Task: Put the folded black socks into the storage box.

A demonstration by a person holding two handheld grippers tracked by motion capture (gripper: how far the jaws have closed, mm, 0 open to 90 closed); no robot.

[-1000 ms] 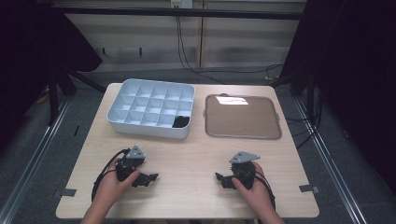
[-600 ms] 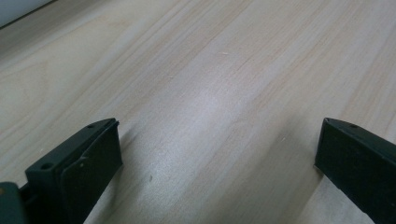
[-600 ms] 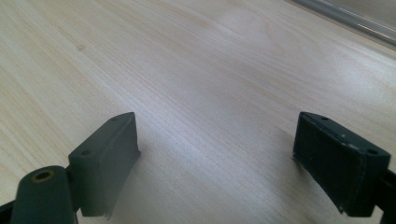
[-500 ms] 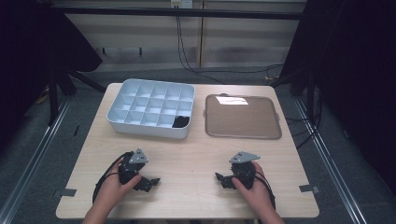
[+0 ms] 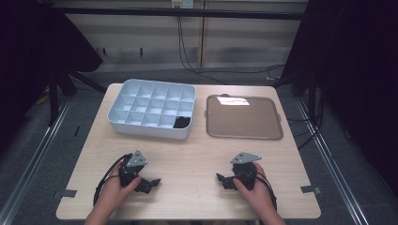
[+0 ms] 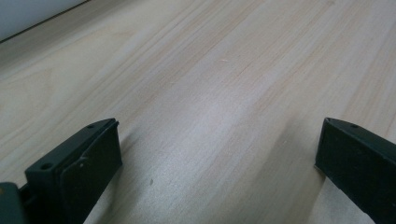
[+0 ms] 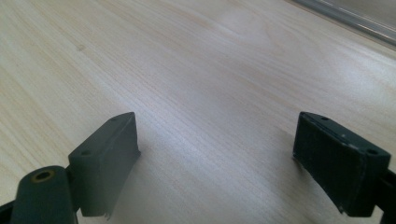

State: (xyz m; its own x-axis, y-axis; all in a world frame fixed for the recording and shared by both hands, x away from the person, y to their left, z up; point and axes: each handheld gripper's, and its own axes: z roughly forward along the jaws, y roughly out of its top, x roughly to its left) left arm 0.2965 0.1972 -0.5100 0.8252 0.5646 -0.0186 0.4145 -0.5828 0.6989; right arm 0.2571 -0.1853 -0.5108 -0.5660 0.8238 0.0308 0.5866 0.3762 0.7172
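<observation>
Both grippers rest low on the wooden table (image 5: 192, 159) near its front edge, each held by a hand. My left gripper (image 5: 149, 183) points toward the middle; its jaws have just been opening and now stand wide apart over bare wood, with nothing between them (image 6: 219, 126). My right gripper (image 5: 224, 180) faces it from the right, also open, with only tabletop between its jaws (image 7: 217, 116).
A white compartment box (image 5: 150, 126) stands at the back left, with a small black thing (image 5: 181, 122) in a front-right cell. A flat brown tray (image 5: 244, 117) lies at the back right. Bare wood stretches between the grippers.
The left gripper's jaws stand a little wider than before. Both hands have kept their places.
</observation>
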